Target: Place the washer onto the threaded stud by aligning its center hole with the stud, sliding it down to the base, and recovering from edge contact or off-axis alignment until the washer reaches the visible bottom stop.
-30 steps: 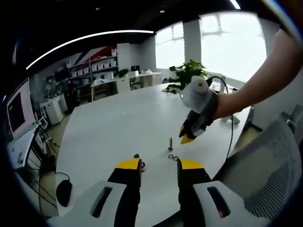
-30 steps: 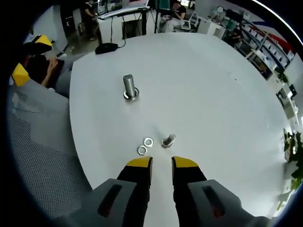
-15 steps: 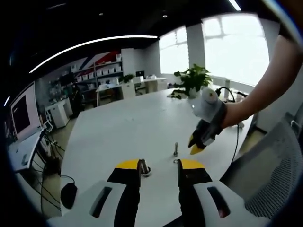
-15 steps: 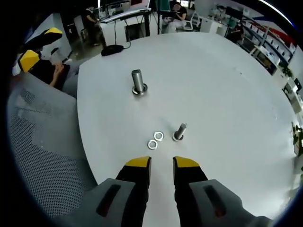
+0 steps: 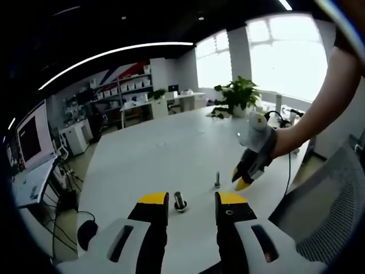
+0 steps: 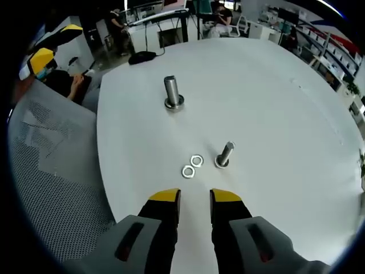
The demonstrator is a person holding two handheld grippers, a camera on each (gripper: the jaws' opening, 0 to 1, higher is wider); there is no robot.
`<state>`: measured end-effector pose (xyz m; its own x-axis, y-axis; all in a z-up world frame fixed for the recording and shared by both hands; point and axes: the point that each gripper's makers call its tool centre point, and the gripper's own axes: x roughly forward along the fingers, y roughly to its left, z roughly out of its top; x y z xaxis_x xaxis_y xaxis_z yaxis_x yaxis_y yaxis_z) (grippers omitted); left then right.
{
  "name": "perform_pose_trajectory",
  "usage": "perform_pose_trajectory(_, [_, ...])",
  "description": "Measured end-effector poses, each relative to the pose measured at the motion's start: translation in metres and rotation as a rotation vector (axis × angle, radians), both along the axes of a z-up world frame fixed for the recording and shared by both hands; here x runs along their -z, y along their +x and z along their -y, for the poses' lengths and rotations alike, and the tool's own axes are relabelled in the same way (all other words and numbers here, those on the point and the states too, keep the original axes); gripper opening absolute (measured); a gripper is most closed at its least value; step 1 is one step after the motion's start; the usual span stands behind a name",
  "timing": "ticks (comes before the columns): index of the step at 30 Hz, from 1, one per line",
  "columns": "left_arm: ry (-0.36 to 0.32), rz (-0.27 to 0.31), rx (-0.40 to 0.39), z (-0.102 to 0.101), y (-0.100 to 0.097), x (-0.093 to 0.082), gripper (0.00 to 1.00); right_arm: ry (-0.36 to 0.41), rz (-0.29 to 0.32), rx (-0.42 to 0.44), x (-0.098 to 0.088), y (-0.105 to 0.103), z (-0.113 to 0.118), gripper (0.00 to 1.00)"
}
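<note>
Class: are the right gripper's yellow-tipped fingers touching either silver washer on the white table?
Apart. In the right gripper view, bare white table separates the fingers from both washers.

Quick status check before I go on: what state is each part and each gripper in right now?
Washers: two, flat on the table, touching, not on a stud.
Small stud: upright, bare.
Large stud: upright, bare.
Right gripper: open, empty, above the table.
Left gripper: open, empty.
</note>
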<state>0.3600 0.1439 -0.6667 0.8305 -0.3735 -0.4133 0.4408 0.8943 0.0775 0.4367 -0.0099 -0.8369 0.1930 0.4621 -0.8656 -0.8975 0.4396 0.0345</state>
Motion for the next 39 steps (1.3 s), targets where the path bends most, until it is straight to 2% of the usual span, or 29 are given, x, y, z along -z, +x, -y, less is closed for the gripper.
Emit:
perform_pose_trajectory(5, [0.009, 0.004, -0.015, -0.003, 0.0, 0.0, 0.31, -0.008, 0.004, -0.027, 0.002, -0.003, -0.004, 0.23])
perform_pose_trajectory(13, [0.028, -0.01, -0.007, -0.003, -0.001, 0.005, 0.31, -0.005, -0.006, -0.008, 0.002, 0.0, -0.009, 0.23])
perform_pose_trajectory(17, [0.033, -0.019, 0.001, -0.001, 0.0, 0.007, 0.3, -0.027, -0.011, -0.022, 0.011, 0.001, -0.01, 0.23])
perform_pose_trajectory(22, [0.038, -0.024, 0.005, -0.001, -0.002, 0.008, 0.3, -0.025, -0.025, -0.013, 0.014, 0.001, -0.015, 0.23])
perform_pose_trajectory(25, [0.035, -0.026, 0.005, -0.001, -0.001, 0.008, 0.3, -0.043, -0.017, -0.053, 0.017, -0.001, -0.018, 0.23])
perform_pose_trajectory(32, [0.024, -0.002, -0.012, -0.005, -0.001, 0.003, 0.29, -0.063, -0.024, -0.08, 0.029, 0.001, -0.026, 0.22])
perform_pose_trajectory(39, [0.027, 0.005, -0.023, -0.007, 0.0, 0.001, 0.29, -0.088, -0.013, -0.125, 0.03, 0.006, -0.029, 0.21])
